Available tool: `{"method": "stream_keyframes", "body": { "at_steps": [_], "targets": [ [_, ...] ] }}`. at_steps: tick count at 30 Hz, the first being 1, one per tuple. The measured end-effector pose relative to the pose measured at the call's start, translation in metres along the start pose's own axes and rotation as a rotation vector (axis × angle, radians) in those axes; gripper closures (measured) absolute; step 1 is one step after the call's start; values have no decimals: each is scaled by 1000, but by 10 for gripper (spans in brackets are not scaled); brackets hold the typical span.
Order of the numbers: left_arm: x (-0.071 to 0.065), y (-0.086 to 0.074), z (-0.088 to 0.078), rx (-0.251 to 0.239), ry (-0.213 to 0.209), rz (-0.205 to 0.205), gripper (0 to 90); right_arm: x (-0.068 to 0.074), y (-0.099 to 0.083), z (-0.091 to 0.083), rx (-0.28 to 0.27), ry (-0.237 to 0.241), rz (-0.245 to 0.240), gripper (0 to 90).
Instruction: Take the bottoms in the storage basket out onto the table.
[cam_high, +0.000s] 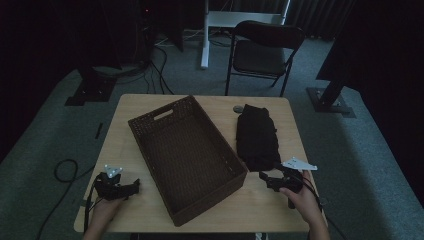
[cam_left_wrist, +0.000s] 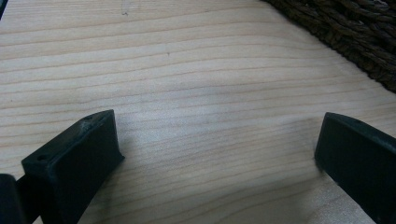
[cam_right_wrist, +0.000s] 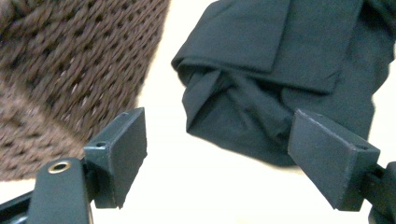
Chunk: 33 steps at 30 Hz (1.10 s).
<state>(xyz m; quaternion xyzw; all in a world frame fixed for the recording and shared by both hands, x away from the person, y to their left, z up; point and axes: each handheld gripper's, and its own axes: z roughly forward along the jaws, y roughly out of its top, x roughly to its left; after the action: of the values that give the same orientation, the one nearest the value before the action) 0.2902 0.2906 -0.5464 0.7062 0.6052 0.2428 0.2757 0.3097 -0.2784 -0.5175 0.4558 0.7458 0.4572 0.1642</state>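
A folded black cloth (cam_high: 257, 136) lies on the wooden table (cam_high: 210, 107), to the right of a brown woven basket (cam_high: 186, 155). My right gripper (cam_high: 264, 176) sits just below the cloth's near end, jaws open. In the right gripper view the cloth (cam_right_wrist: 280, 70) lies a little beyond the open right gripper (cam_right_wrist: 219, 156), with the basket wall (cam_right_wrist: 74, 70) at the left and nothing between the jaws. My left gripper (cam_high: 136, 186) rests open at the table's near left corner; in its own view the left gripper (cam_left_wrist: 217, 156) is over bare wood.
The basket's woven wall (cam_left_wrist: 359, 37) is close by the left gripper. A small dark round thing (cam_high: 238, 108) lies at the cloth's far end. A black folding chair (cam_high: 265, 52) stands behind the table; cables run across the floor at left.
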Motion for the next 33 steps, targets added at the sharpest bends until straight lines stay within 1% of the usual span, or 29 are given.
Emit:
{"method": "stream_keyframes", "body": {
  "at_steps": [3, 5, 8, 13, 17, 18, 21, 25, 31, 33],
  "targets": [
    [0, 0, 0, 0, 0, 0, 1, 2, -6, 0, 8, 26, -12, 197],
    [0, 0, 0, -1, 0, -1, 1, 4, -9, 0, 7, 36, -46, 197],
    [0, 0, 0, -1, 0, -1, 1, 7, -13, -1, 18, 67, -67, 197],
    [0, 0, 0, 0, 0, -1, 1, 11, -19, 1, 60, 114, -103, 198],
    [0, 0, 0, 0, 0, -1, 1, 14, -23, 4, 83, 130, -146, 203],
    [0, 0, 0, 0, 0, -1, 1, 15, -23, 4, 92, 135, -154, 228],
    [0, 0, 0, 0, 0, -1, 1, 17, -25, 7, 116, 141, -171, 231],
    [0, 0, 0, 0, 0, -1, 1, 18, -28, 11, 137, 133, -191, 232],
    [0, 0, 0, 0, 0, -1, 1, 23, -32, 15, 174, 152, -228, 223],
    [0, 0, 0, 0, 0, -1, 0, 24, -32, 16, 177, 153, -241, 223]
  ]
}}
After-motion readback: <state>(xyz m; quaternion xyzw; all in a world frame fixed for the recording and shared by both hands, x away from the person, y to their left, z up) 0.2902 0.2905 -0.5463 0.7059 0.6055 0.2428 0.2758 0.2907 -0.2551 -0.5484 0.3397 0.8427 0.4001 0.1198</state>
